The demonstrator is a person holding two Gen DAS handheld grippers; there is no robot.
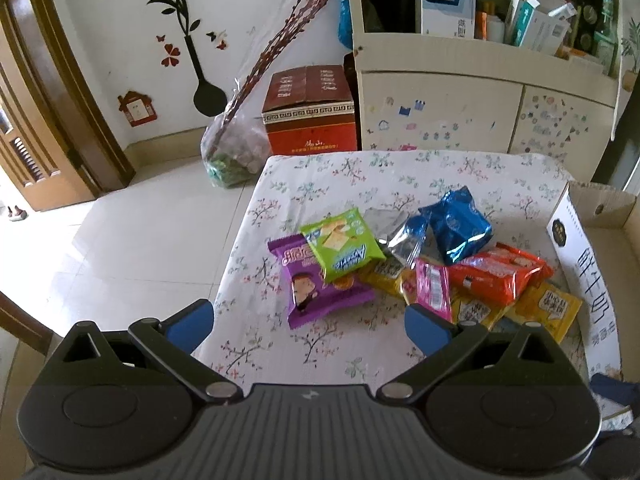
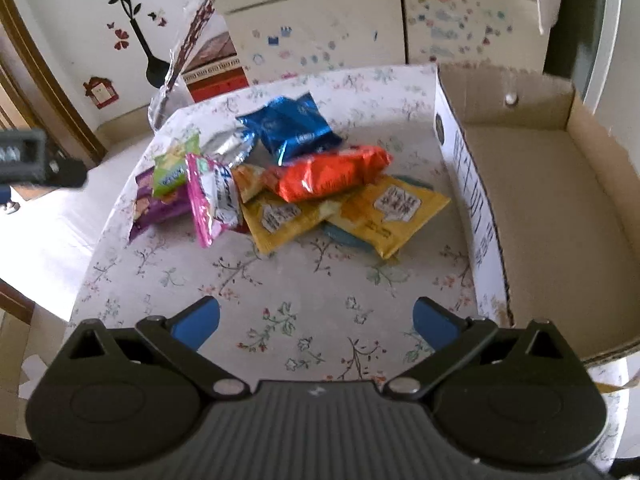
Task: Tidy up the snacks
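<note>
A heap of snack packets lies on the flowered tablecloth [image 1: 320,344]. In the left wrist view I see a purple packet [image 1: 316,288], a green one [image 1: 342,242] on top of it, a blue foil one [image 1: 458,228], an orange one [image 1: 496,272], a pink one [image 1: 434,288] and yellow ones [image 1: 548,308]. My left gripper [image 1: 308,322] hovers open just short of the purple packet. In the right wrist view my right gripper [image 2: 316,322] hangs open over bare cloth, short of the yellow packets [image 2: 384,208] and the orange packet [image 2: 328,172]. Both hold nothing.
An open cardboard box [image 2: 536,208] with a white printed wall [image 1: 588,276] sits at the table's right side. Past the table stand a cabinet [image 1: 440,112], a red carton [image 1: 310,108] and a plastic bag [image 1: 232,152] on the tiled floor. The left gripper's body [image 2: 32,158] shows at left.
</note>
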